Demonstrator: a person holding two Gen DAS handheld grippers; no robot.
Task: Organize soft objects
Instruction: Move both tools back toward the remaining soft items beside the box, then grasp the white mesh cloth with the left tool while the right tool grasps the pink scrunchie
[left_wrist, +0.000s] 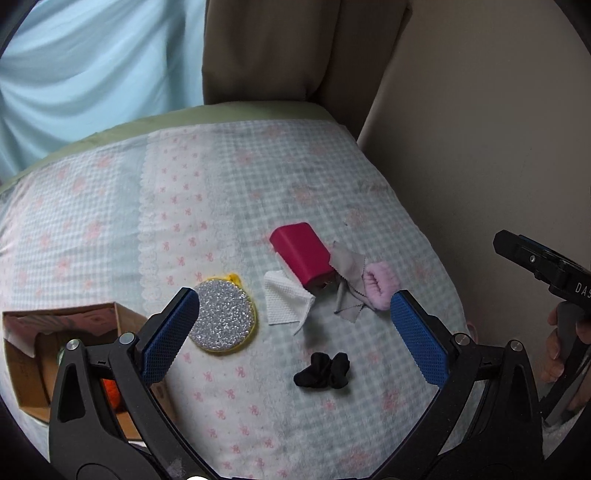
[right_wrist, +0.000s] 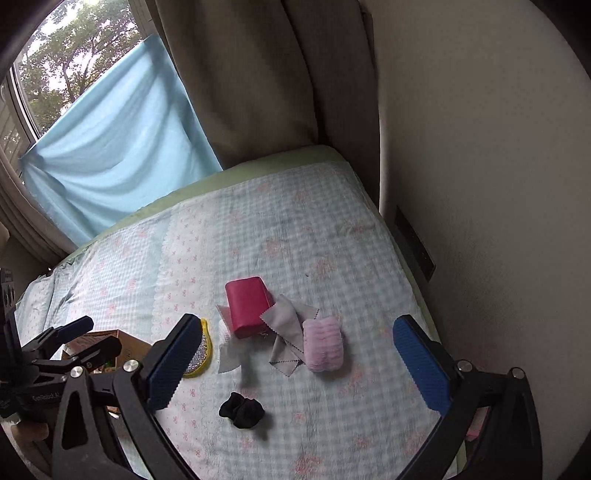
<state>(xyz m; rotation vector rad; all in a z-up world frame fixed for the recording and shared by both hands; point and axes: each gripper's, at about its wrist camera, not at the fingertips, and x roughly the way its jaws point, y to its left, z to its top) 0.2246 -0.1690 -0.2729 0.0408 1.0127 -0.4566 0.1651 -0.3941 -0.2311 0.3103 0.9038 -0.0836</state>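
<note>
Soft things lie on the checked bed cover (left_wrist: 229, 177): a round silver scrub pad with a yellow rim (left_wrist: 223, 319), a white cloth (left_wrist: 286, 302), a grey cloth (left_wrist: 347, 280), a fluffy pink band (left_wrist: 376, 286) and a black scrunchie (left_wrist: 323, 371). A red case (left_wrist: 301, 258) lies among them. My left gripper (left_wrist: 295, 332) is open above them, empty. My right gripper (right_wrist: 295, 363) is open and empty above the pink band (right_wrist: 324, 345), grey cloth (right_wrist: 286, 332) and black scrunchie (right_wrist: 242, 410).
An open cardboard box (left_wrist: 33, 365) with things inside stands at the left on the bed, also in the right wrist view (right_wrist: 125, 341). A beige wall (right_wrist: 480, 184) runs along the bed's right edge. Curtains (right_wrist: 251, 74) hang at the back.
</note>
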